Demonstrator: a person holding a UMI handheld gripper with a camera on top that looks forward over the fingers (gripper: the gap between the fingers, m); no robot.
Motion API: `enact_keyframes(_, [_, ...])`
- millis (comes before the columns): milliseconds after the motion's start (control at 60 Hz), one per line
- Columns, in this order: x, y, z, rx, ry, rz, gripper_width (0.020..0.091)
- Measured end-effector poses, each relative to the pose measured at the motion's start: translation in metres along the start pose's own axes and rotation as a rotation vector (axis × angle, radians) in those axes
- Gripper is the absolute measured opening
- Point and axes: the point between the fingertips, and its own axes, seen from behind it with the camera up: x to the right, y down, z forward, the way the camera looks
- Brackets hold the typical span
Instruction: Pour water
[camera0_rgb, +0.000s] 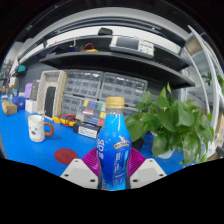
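A blue drink bottle (113, 148) with a pale orange cap stands upright between the fingers of my gripper (112, 166), and both magenta pads press on its sides. The bottle appears lifted over the blue table (20, 145). A white mug (38, 127) with a red band stands to the left, beyond the fingers. A small red disc (65, 156) lies on the table just left of the left finger (84, 167).
A leafy green plant (178, 122) fills the right side close to the bottle. Behind are shelves (110, 62) with boxes, a plastic drawer unit (95, 100) and small items along the table's far edge.
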Motion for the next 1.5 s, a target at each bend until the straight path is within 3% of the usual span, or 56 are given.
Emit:
enact_keyframes(450, [-0.119, -0.089, 0.066, 0.096, -0.082, -0.888, 0.0316])
enact_keyframes(850, [-0.188, -0.105, 0.095, 0.157, -0.048, -1.551, 0.0314])
enact_keyframes(1100, [-0.216, -0.121, 0.107, 0.26, 0.046, -1.972, 0.032])
enact_keyframes(1333, [-0.215, -0.12, 0.11, 0.26, 0.069, -2.01, 0.0321])
enact_keyframes(1500, [-0.199, -0.126, 0.102, 0.236, 0.015, -1.728, 0.0321])
